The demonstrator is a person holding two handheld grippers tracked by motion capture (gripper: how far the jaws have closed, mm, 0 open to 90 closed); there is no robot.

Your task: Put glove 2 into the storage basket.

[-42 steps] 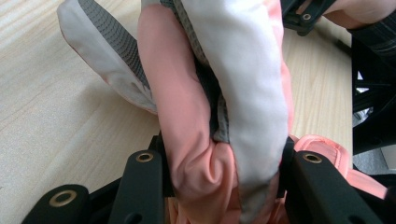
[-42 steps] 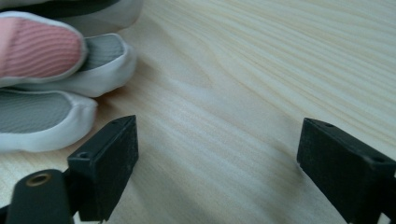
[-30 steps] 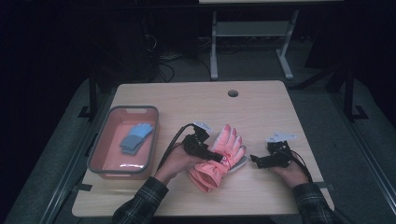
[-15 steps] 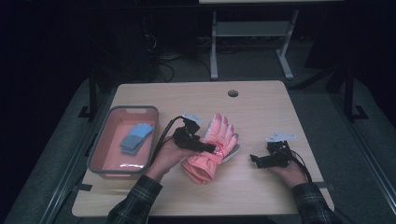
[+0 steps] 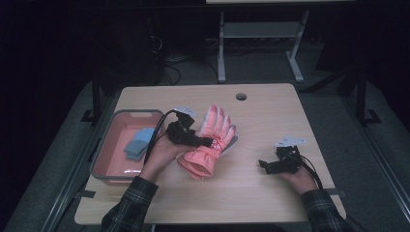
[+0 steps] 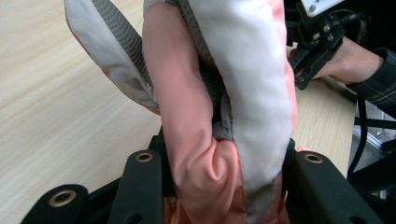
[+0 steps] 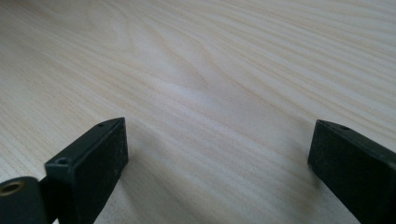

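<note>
pink padded glove [image 5: 209, 145] sits centre frame in the high view, cuff low, fingers pointing to the top, clamped across its middle between the left gripper [image 5: 205, 142] jaws. pink bin [image 5: 107, 166] at left holds a blue cloth [image 5: 138, 143]. right gripper [image 5: 263, 166] at lower right over the wooden table [image 5: 270, 116], jaws wide apart, nothing between them.

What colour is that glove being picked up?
The glove is salmon pink with white and grey panels; the left gripper view shows it best.
</note>
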